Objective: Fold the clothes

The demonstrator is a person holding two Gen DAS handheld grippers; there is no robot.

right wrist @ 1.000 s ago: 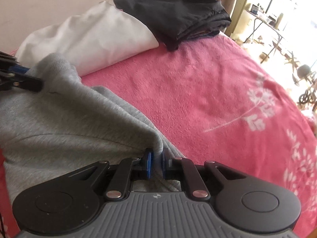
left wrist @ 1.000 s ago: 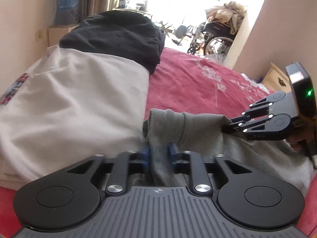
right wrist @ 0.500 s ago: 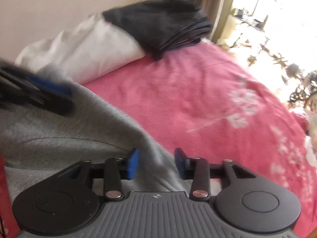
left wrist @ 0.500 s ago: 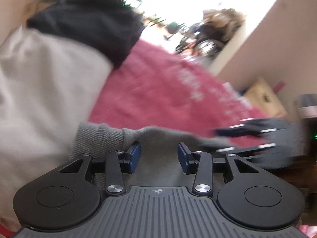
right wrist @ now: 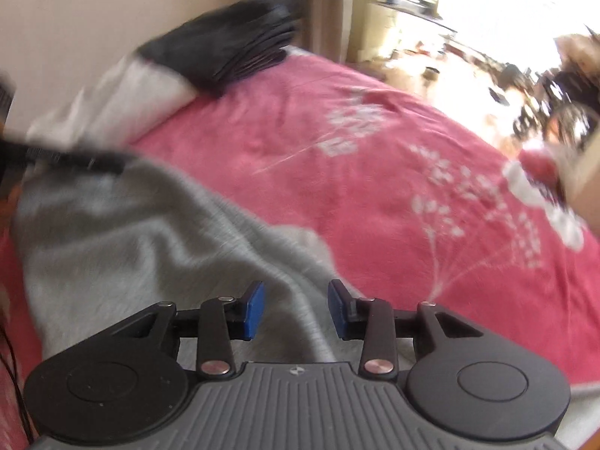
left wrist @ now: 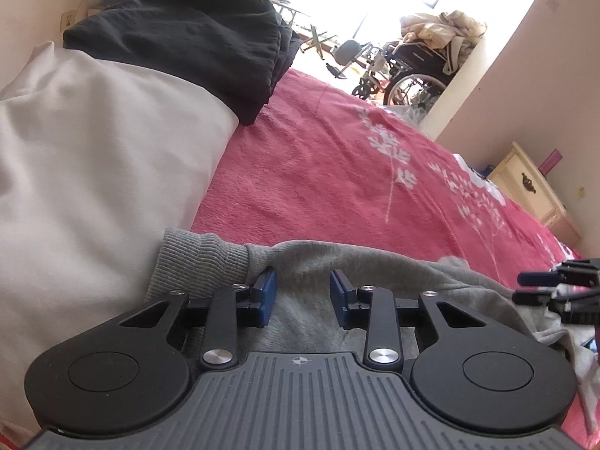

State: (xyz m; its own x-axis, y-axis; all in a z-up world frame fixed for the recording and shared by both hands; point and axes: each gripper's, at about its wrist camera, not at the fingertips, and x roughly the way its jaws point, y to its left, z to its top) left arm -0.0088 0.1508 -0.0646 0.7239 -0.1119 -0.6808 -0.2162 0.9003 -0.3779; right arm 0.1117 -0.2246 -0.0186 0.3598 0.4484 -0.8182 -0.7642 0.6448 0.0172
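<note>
Both grippers, left (left wrist: 302, 298) and right (right wrist: 295, 309), hover with fingers parted and closing over the grey sweater (left wrist: 375, 270) on the bed (left wrist: 330, 172), gripping nothing; regrasp for the next fold.

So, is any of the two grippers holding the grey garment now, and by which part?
Neither holds it. The left gripper and right gripper are closing, but their fingers stand apart over the grey sweatshirt, not pressing it.
</note>
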